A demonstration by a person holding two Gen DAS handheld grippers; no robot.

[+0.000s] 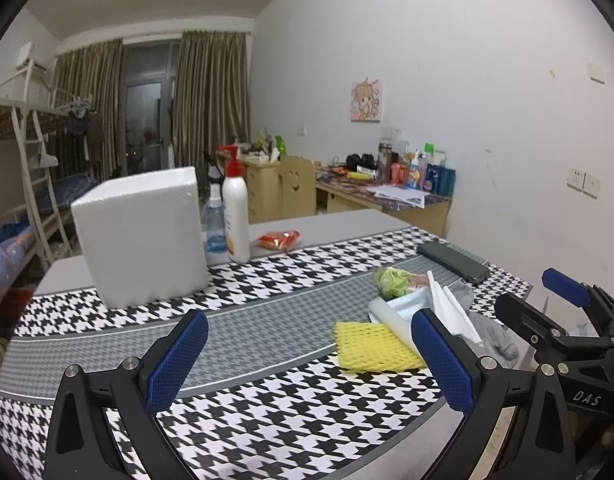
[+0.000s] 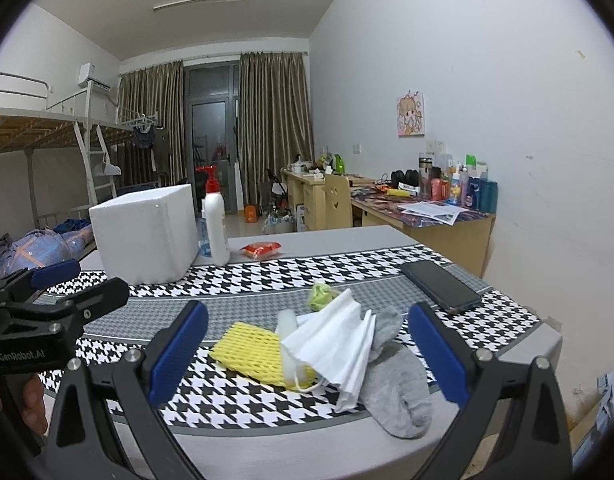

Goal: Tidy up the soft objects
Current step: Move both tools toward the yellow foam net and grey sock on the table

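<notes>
A pile of soft things lies near the table's front right: a yellow foam net, a white face mask, a grey sock, a white foam sheet and a green crumpled wrapper. A white foam box stands at the back left. My left gripper is open and empty, left of the pile. My right gripper is open and empty, just before the pile.
A white pump bottle and a clear bottle stand beside the box. A red snack packet lies behind them. A dark phone lies at the right on the houndstooth mat. Desks and a bunk bed stand beyond.
</notes>
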